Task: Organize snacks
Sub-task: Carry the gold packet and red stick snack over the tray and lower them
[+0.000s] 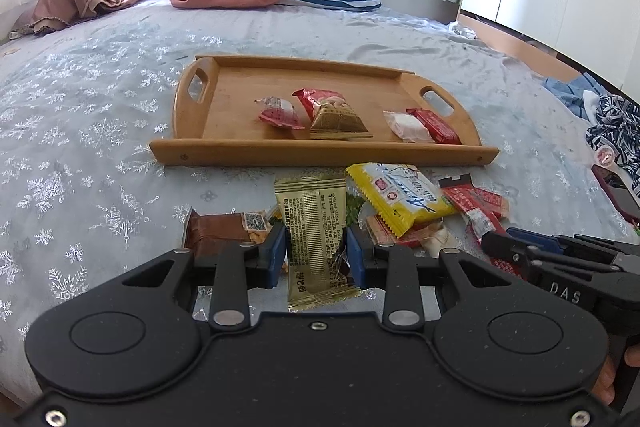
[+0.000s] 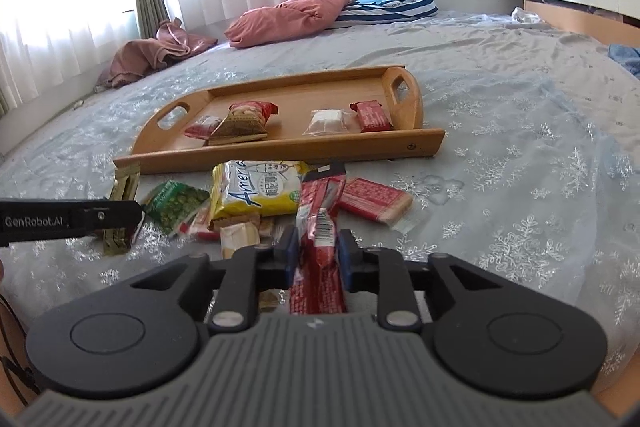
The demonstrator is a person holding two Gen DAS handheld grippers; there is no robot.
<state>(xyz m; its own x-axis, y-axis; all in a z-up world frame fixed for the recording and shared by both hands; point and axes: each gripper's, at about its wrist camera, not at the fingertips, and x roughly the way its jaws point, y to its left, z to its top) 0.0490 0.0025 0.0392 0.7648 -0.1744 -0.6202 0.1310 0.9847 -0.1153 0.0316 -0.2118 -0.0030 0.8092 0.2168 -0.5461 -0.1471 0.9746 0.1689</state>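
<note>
A gold foil snack packet point(image 1: 318, 243) is clamped between the blue pads of the left tool point(image 1: 316, 255) at the lower centre of the left wrist view, held upright by its long edges. A long red snack stick point(image 2: 320, 247) is pinched the same way in the right tool point(image 2: 318, 255) at the lower centre of the right wrist view.

Both packets are judged light, crinkly and slippery; the foil will likely buckle under pressure and the contents may crumble, so only a gentle squeeze is called for. The gold packet is best taken across its middle. The stick is gripped near one end, so its far end may droop or swing.

The wooden tray point(image 1: 324, 151) lies on the bed point(image 1: 100, 107) in the middle of both views and already carries several snacks: a red bag with a gold pyramid pack at centre, a white sweet and a red bar toward the right. Bare floor is left on the tray's left side.

Between the tools and the tray a loose pile remains: a yellow packet point(image 1: 396, 195), a brown packet point(image 1: 224, 227) at lower left, a green packet point(image 2: 176, 203) and flat red wrappers. The tray's raised near rim must be cleared, and the two tools stand close together over the pile, so a clash is possible.
</note>
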